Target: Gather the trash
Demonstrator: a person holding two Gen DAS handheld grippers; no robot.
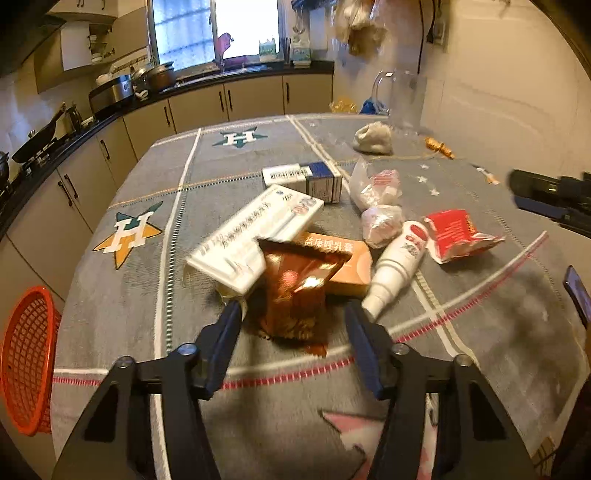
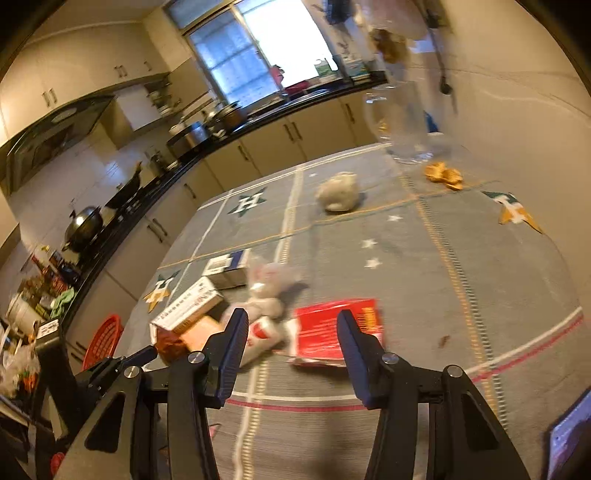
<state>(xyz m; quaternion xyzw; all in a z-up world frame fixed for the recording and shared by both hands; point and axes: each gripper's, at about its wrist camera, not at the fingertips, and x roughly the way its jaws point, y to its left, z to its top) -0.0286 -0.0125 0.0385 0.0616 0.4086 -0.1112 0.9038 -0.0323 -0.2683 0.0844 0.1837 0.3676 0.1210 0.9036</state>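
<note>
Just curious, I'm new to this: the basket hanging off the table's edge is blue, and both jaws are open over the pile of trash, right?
Not quite. The basket is red-orange, not blue, as the left wrist view shows. The rest holds: both the left gripper and right gripper have open jaws over the trash.

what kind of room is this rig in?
Almost certainly a home kitchen. A black countertop over beige cabinet doors runs under a bright window, a dark wok sits on the stove side, and litter lies on a table under a grey star-patterned cloth.
</note>
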